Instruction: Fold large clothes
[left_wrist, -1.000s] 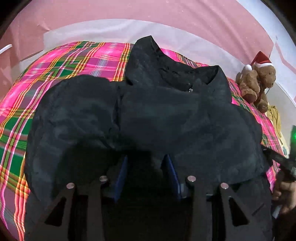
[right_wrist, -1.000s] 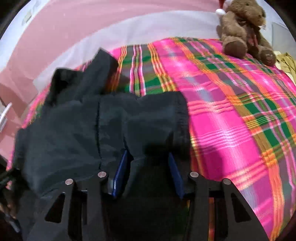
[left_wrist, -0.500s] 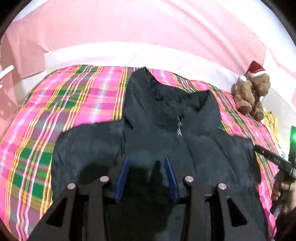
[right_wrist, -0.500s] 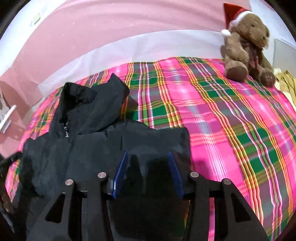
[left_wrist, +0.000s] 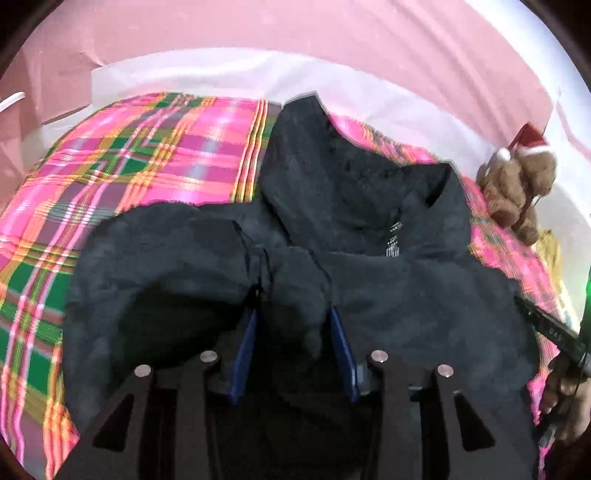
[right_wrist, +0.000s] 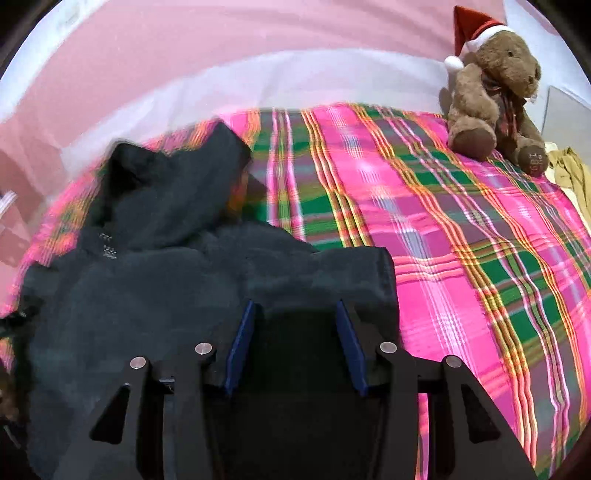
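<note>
You are clenching a bunched fold of the black jacket (left_wrist: 369, 295) in your left gripper (left_wrist: 293, 332) — gathering the near hem, seemingly to carry it toward twelve o'clock. The jacket is lying across the plaid bed cover (right_wrist: 461, 258), hood at twelve. Your right gripper (right_wrist: 295, 328) is grasping the hem's three o'clock corner, keeping it level. The teddy bear (right_wrist: 491, 96) is sitting at two o'clock — well apart.

Both my grippers are angled down. Left gripper (left_wrist: 293, 321) has its jaws pinched on a bunched fold of the black jacket (left_wrist: 406, 295), right gripper (right_wrist: 295, 314) likewise clamped on fabric.
</note>
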